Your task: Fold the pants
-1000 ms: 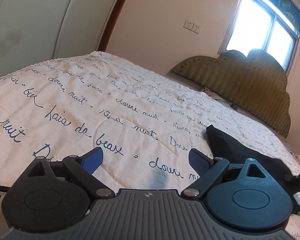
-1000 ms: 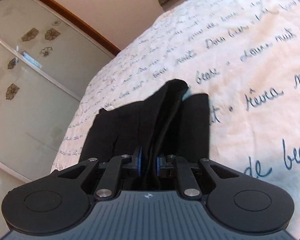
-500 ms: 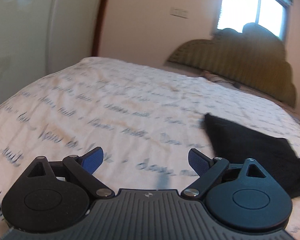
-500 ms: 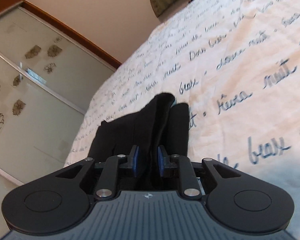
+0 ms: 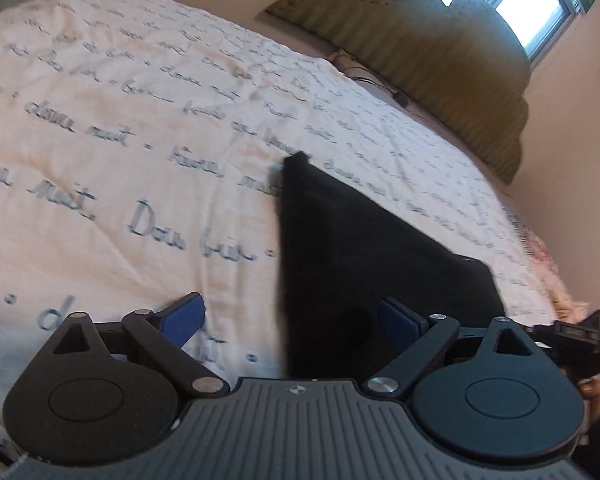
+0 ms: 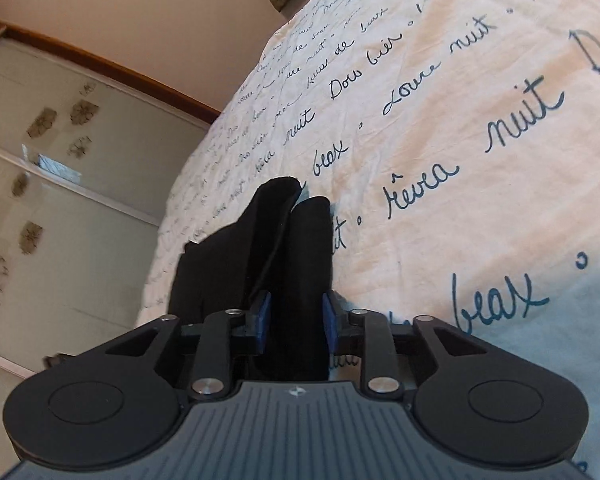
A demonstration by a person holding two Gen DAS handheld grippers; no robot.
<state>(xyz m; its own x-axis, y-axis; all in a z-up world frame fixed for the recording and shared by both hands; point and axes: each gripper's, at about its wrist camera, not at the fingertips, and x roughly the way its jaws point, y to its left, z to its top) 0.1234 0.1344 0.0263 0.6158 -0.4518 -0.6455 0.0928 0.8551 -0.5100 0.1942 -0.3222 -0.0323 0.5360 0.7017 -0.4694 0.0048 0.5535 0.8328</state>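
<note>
On bedspread (image 5: 140, 128), black pants (image 5: 360, 248) lying folded. Am keeping right gripper (image 6: 294, 320) part-parted around bunched fabric, seemingly not pinching, likely releasing fold. Am holding left gripper (image 5: 288, 316) wide apart over pants edge, readying next grab.

Black soft-fabric pants (image 5: 364, 248), folded into compact wedge, lying flat on bed. Left wrist view: pointed corner toward 12 o'clock, broad end at 4 o'clock. Right wrist view (image 6: 268, 248): stacked layers with two rounded fold ends toward 12 o'clock.
</note>
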